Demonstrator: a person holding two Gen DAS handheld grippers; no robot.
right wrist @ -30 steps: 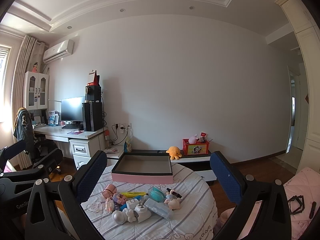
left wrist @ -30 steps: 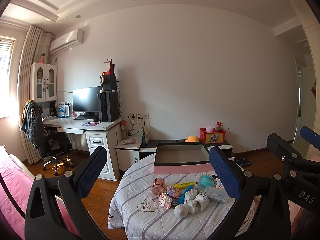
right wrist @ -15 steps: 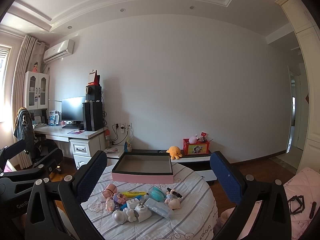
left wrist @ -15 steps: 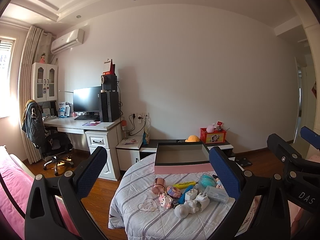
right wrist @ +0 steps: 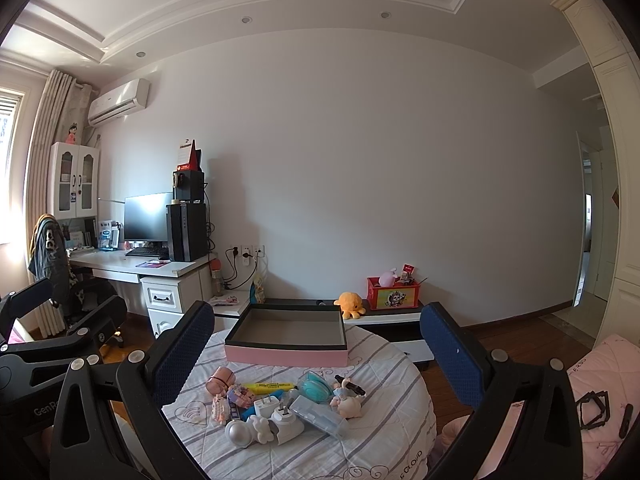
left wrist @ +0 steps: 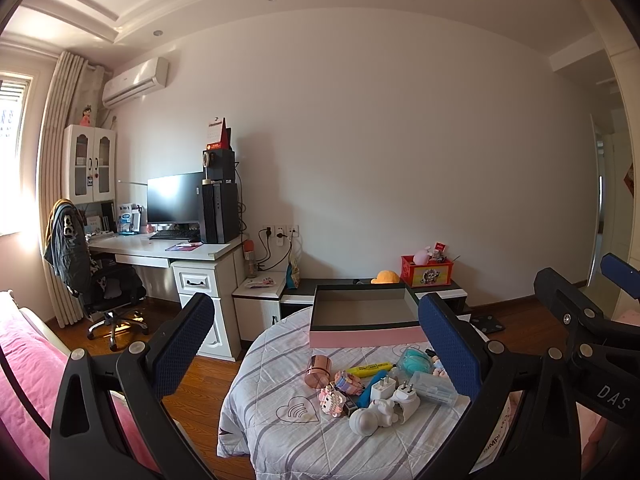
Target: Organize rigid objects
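Observation:
An open pink box (left wrist: pixel 362 336) with a dark rim and a bare grey inside sits at the far side of the round table. In front of it lies a heap of small things: a rose-gold cup (left wrist: pixel 318 370), a yellow highlighter (left wrist: pixel 370 369), a teal round item (left wrist: pixel 414 360), white plugs (left wrist: pixel 384 388), a white astronaut figure (left wrist: pixel 370 416) and a clear case (left wrist: pixel 434 388). My left gripper (left wrist: pixel 316 308) hangs open above and short of the heap. My right gripper (right wrist: pixel 318 314) is open too, holding nothing, facing the pink box (right wrist: pixel 286 356) and the clear case (right wrist: pixel 320 414).
A striped cloth covers the round table (left wrist: pixel 280 440). A white desk (left wrist: pixel 160 250) with a monitor and an office chair (left wrist: pixel 104 288) stands at the left. A low cabinet (right wrist: pixel 392 318) with a red box and an orange plush is behind the table. Pink bedding (right wrist: pixel 600 380) lies at the right.

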